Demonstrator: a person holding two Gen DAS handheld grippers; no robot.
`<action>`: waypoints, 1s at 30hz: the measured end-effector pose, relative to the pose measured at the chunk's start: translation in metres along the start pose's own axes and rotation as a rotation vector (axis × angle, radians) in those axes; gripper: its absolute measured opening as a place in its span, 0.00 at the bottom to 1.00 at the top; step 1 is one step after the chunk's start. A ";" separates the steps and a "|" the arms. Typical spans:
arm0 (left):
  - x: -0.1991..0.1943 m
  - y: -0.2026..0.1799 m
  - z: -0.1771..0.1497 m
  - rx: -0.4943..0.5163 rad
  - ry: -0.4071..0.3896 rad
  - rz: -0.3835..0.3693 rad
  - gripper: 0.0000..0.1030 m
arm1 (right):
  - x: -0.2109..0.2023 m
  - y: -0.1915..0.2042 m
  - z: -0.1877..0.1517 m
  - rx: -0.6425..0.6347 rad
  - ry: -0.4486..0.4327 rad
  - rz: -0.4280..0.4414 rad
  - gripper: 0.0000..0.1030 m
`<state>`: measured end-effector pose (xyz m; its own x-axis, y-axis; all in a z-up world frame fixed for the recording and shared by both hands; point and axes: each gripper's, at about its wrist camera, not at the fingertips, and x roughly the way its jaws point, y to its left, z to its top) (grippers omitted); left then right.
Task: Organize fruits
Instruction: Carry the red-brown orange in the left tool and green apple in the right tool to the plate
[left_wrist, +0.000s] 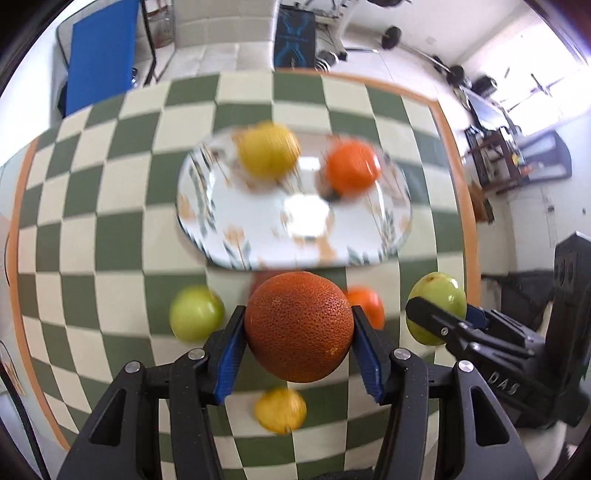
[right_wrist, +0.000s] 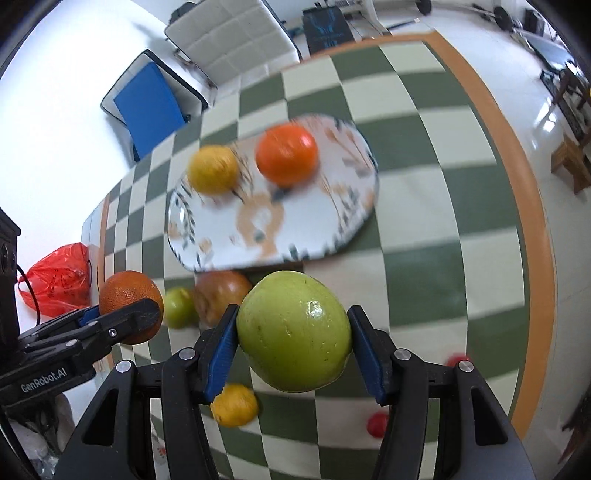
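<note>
The left tongs (left_wrist: 298, 328) grip a dark, rough-skinned orange (left_wrist: 298, 326) between their blue pads, held above the checked worktop (left_wrist: 110, 221) just in front of the flowered oval plate (left_wrist: 236, 218). The right tongs (right_wrist: 293, 332) clasp a large green fruit (right_wrist: 293, 330) the same way, near the plate's front edge. On the plate lie a yellow lemon (left_wrist: 267, 149) and a bright orange (left_wrist: 352, 166), apart from each other. On the worktop below the tongs sit a small green fruit (left_wrist: 195, 312), a second lemon (left_wrist: 280, 410), another orange (left_wrist: 367, 304) and a brownish fruit (right_wrist: 221, 295). Two small red things (right_wrist: 377, 424) lie near the worktop's edge, too blurred to name.
</note>
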<state>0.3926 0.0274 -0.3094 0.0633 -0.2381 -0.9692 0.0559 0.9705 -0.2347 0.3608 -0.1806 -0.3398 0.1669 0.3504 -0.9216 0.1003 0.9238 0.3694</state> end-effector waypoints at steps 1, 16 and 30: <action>0.001 0.006 0.011 -0.014 -0.004 0.004 0.50 | 0.005 0.006 0.013 -0.009 -0.012 -0.014 0.59; 0.092 0.068 0.093 -0.123 0.188 0.060 0.51 | 0.099 0.017 0.076 -0.061 0.046 -0.160 0.59; 0.099 0.060 0.087 -0.112 0.200 0.103 0.69 | 0.100 0.011 0.076 -0.047 0.060 -0.154 0.81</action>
<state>0.4892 0.0584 -0.4124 -0.1359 -0.1359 -0.9814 -0.0520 0.9902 -0.1299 0.4535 -0.1474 -0.4186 0.0940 0.2109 -0.9730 0.0736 0.9731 0.2181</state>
